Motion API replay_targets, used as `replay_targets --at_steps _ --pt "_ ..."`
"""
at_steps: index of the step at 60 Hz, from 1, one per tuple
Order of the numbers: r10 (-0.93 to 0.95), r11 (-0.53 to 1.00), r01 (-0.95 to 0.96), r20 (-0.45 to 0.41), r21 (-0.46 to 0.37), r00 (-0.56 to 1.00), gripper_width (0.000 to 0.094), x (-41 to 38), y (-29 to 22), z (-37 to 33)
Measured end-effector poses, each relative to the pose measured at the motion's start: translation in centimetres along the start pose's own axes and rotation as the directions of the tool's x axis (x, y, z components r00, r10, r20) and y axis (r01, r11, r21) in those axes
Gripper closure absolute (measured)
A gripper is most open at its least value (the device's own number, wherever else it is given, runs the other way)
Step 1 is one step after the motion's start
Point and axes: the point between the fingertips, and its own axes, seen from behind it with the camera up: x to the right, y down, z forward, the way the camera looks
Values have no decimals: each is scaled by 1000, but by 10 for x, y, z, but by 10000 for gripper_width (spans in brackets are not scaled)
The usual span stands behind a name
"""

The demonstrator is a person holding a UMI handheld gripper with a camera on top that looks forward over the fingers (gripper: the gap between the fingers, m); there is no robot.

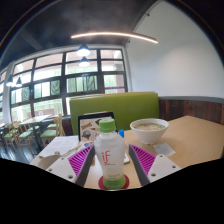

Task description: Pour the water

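Note:
A clear plastic bottle (110, 155) with a white cap and a white label with red letters stands upright on a round red coaster (113, 183) on the wooden table (192, 135). It holds greenish liquid at the bottom. My gripper (111, 166) is open, and the bottle stands between the two purple pads (72, 160), close to both. A white bowl (149, 128) sits beyond the fingers, a little to the right of the bottle.
A green bench back (115, 105) rises behind the table. A standing card or screen (92, 127) is behind the bottle. Papers (58, 146) lie to the left and a small white card (163, 150) to the right. Large windows lie beyond.

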Motion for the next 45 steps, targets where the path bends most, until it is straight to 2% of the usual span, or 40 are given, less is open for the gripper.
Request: replay_targets --at_steps 2,4,13,29,36,45 --pt "7 1000 -7 9 -14 1000 109 -2 0 -7" --pt "6 1000 -5 8 -24 1000 88 -2 0 -13" --pt "-36 998 36 2 -45 999 105 2 -6 -65" --pt "-91 995 90 -11 -52 996 100 1 -1 -198" --pt "-83 995 84 13 -47 996 97 0 4 -249" --pt "-56 997 57 34 -42 998 98 5 11 -277"
